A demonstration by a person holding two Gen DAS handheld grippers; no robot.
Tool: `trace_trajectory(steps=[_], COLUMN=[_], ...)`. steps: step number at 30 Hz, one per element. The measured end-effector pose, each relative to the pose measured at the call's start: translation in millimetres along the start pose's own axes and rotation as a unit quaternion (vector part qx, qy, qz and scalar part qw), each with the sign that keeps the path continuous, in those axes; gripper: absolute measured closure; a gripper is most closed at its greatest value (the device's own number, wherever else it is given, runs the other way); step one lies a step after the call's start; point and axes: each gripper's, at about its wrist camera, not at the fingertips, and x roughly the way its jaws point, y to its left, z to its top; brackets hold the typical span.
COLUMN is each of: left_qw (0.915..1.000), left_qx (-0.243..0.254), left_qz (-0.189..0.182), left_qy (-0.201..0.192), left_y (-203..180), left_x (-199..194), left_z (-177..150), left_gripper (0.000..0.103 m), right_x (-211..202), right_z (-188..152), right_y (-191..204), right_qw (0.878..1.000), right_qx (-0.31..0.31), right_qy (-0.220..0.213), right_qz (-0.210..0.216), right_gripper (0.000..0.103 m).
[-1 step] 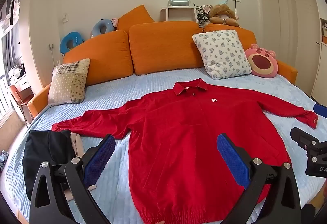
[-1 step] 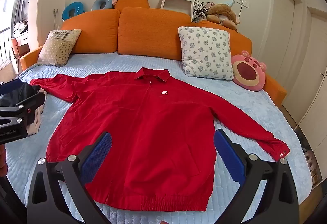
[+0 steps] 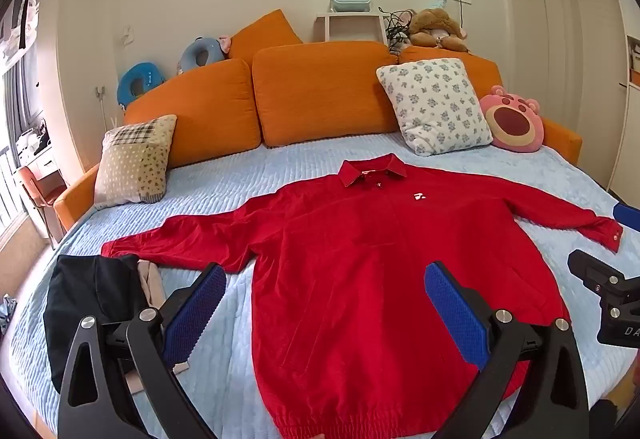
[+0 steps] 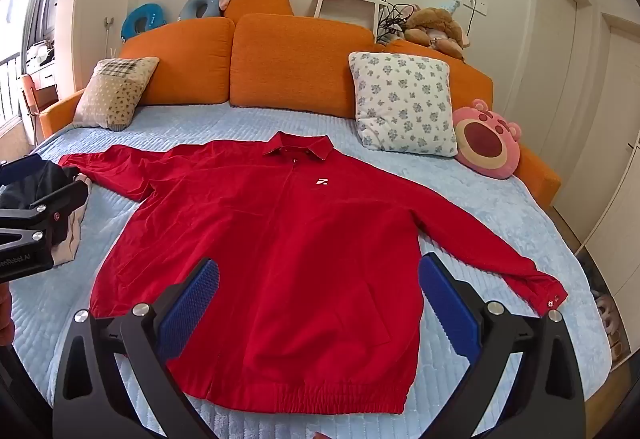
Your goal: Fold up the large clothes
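Both wrist views look from the foot of the light-blue quilted bed [image 3: 248, 183], tilted down toward the orange cushions [image 4: 300, 63] at twelve o'clock. They share the spread red collared jacket [image 3: 360, 259] [image 4: 280, 239], the left view shifted leftward.

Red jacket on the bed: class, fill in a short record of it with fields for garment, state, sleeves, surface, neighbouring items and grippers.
garment: red jacket, collar at the far end, hem nearest the cameras
state: laid flat, front up, not yet folded
sleeves: both spread out to the sides
surface: light blue bedspread
neighbouring items: dark clothes beside one sleeve; floral pillow and pink plush cushion beyond the collar
grippers: left gripper and right gripper open, holding nothing
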Motion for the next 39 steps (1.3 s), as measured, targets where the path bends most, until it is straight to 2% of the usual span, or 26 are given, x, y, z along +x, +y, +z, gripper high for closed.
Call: trace_trajectory(steps=[39], left_qw=[1.0], left_qx=[-0.001], left_qz=[-0.004], left_qy=[0.004], left_y=[-0.1], left_x=[-1.8], left_z=[2.2], left_gripper=[0.002], right_x=[-1.3], right_z=[1.3], right_y=[-3.9], right_qw=[1.0], right_qx=[-0.006], right_qy=[-0.003], right_qz=[0.001], right_gripper=[0.005])
